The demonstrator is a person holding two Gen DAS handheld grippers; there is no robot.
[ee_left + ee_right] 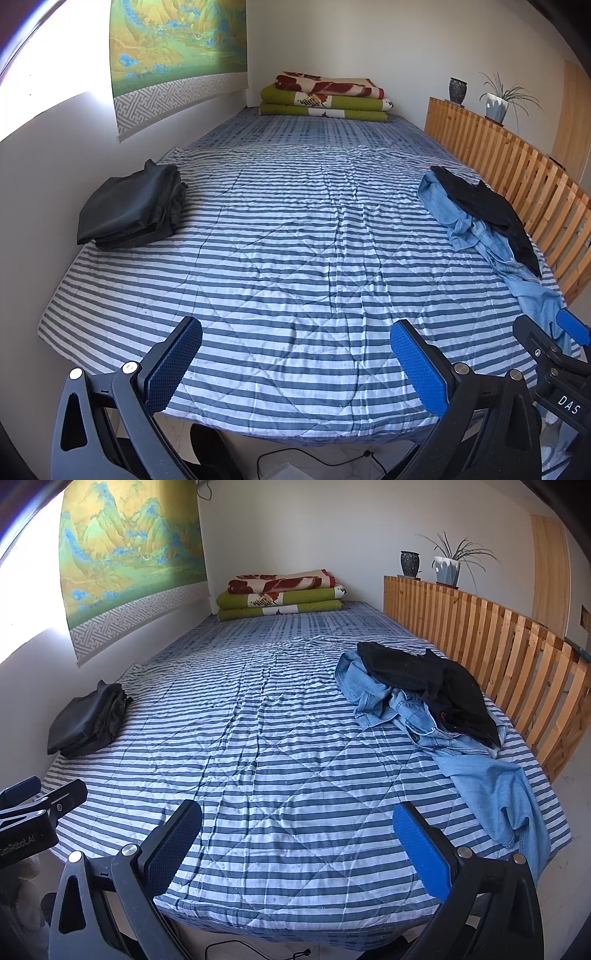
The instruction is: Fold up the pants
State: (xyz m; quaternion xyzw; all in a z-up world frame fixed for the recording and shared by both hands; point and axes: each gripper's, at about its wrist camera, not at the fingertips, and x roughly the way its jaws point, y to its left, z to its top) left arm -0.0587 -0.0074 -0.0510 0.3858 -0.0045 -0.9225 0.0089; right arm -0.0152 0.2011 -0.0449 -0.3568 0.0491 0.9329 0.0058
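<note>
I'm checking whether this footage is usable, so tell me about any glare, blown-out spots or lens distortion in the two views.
Left wrist view: the wall at upper left is blown out white by sunlight, and fisheye bends the wooden slat rail into a curve. Right wrist view: the same washed-out patch at the left edge, dark vignette in the corners; the striped bedspread stays sharp.

blue-and-white striped quilt, light blue jeans, black garment, dark folded pants

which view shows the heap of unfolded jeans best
The right wrist view: the light blue jeans lie whole and large by the slatted rail, a black garment draped on them. In the left wrist view the jeans sit squeezed at the right edge, their near end behind the right tool.
</note>
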